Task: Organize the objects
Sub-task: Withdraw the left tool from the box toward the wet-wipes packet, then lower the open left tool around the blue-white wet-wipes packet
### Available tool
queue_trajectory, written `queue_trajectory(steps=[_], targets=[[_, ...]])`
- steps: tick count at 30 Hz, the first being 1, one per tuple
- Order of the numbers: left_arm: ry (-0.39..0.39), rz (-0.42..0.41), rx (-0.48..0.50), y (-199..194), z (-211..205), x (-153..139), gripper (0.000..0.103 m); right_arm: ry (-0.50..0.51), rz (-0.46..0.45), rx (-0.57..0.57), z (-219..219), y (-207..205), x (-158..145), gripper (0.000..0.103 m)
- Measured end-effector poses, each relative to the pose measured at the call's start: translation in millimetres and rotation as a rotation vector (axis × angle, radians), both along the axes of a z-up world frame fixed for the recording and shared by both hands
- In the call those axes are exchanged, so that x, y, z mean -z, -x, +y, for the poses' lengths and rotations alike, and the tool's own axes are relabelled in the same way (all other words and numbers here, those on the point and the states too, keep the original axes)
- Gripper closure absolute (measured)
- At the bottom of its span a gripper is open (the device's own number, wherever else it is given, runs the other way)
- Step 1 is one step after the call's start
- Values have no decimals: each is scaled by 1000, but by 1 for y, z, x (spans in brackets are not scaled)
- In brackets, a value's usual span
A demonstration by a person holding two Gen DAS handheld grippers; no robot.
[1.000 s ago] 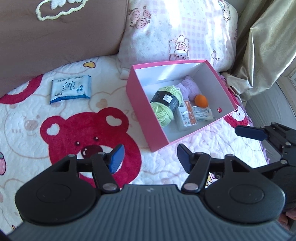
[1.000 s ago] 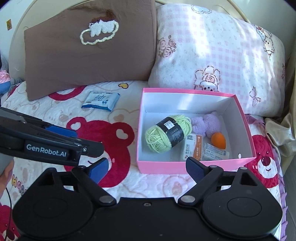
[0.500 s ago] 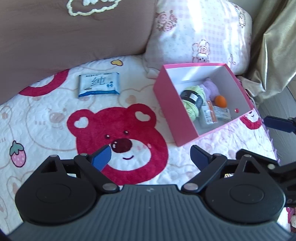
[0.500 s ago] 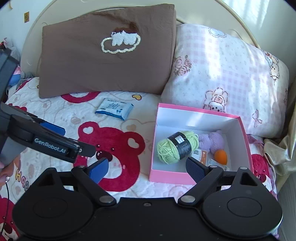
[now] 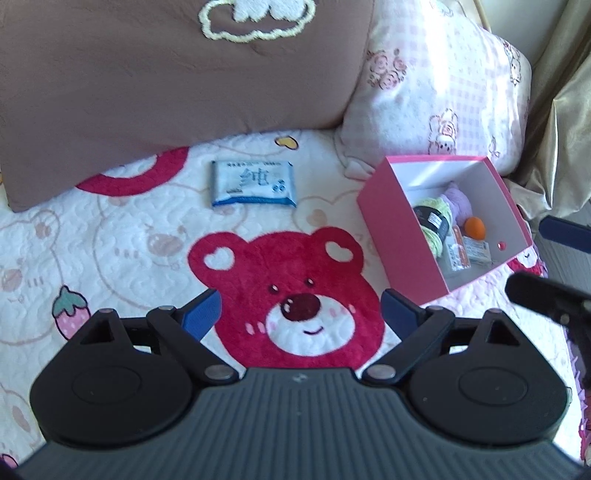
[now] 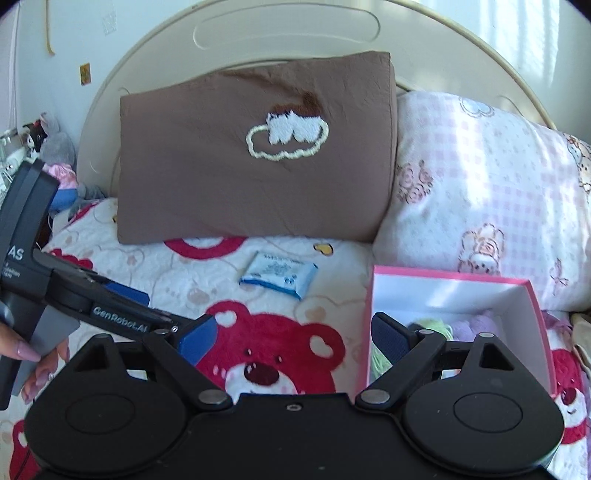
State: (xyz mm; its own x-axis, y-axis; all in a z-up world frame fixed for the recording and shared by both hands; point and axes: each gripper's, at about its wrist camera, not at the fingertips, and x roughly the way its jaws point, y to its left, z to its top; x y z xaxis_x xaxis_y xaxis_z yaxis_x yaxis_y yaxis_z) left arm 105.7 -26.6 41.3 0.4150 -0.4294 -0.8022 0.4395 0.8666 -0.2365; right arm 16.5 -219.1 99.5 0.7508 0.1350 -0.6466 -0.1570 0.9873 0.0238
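Observation:
A blue-and-white wipes pack [image 5: 254, 182] [image 6: 279, 274] lies flat on the bear-print quilt, just in front of the brown pillow. To its right, the open pink box [image 5: 391, 236] [image 6: 443, 276] holds green yarn [image 5: 436, 218], a purple plush [image 5: 460, 199], an orange ball [image 5: 474, 227] and small packets [image 5: 465, 253]. My left gripper [image 5: 299, 297] hangs open over the red bear's face, nothing between its fingers. The right gripper [image 6: 293, 319] is open and empty too, near the box's left wall. One of its fingers [image 5: 565, 232] shows at the left wrist view's right edge.
A brown pillow [image 6: 258, 166] and a pink checked pillow [image 5: 443, 92] lean on the cream headboard [image 6: 288, 33]. A gold curtain [image 5: 561, 110] hangs at the right. Stuffed toys [image 6: 55, 147] sit at the far left. A person's hand [image 6: 33, 365] grips the left gripper's handle.
The left gripper's jaws have spread wider, and it slid left from the box to above the bear's face. The right gripper drew back and tilted up, so the headboard shows.

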Motion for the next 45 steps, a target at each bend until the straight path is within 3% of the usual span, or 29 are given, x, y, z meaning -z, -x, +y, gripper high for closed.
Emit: queue_trajectory(steps=[4, 8, 11, 19, 28, 38, 45], targets=[[8, -44, -8, -15, 12, 6, 9, 25, -111, 33, 6, -14, 14, 10], [34, -92, -26, -33, 21, 17, 9, 130, -115, 20, 17, -36, 35, 10], [9, -124, -49, -45, 23, 27, 9, 101, -156, 20, 18, -44, 42, 4], [61, -111, -48, -75, 28, 46, 9, 127, -97, -38, 36, -80, 68, 2], [51, -83, -26, -115, 28, 69, 10, -14, -5, -22, 36, -139, 114, 4], [92, -94, -42, -160, 26, 99, 11, -123, 72, 41, 20, -196, 160, 8], [131, -53, -53, -181, 21, 125, 13, -185, 110, 80, 8, -218, 178, 11]])
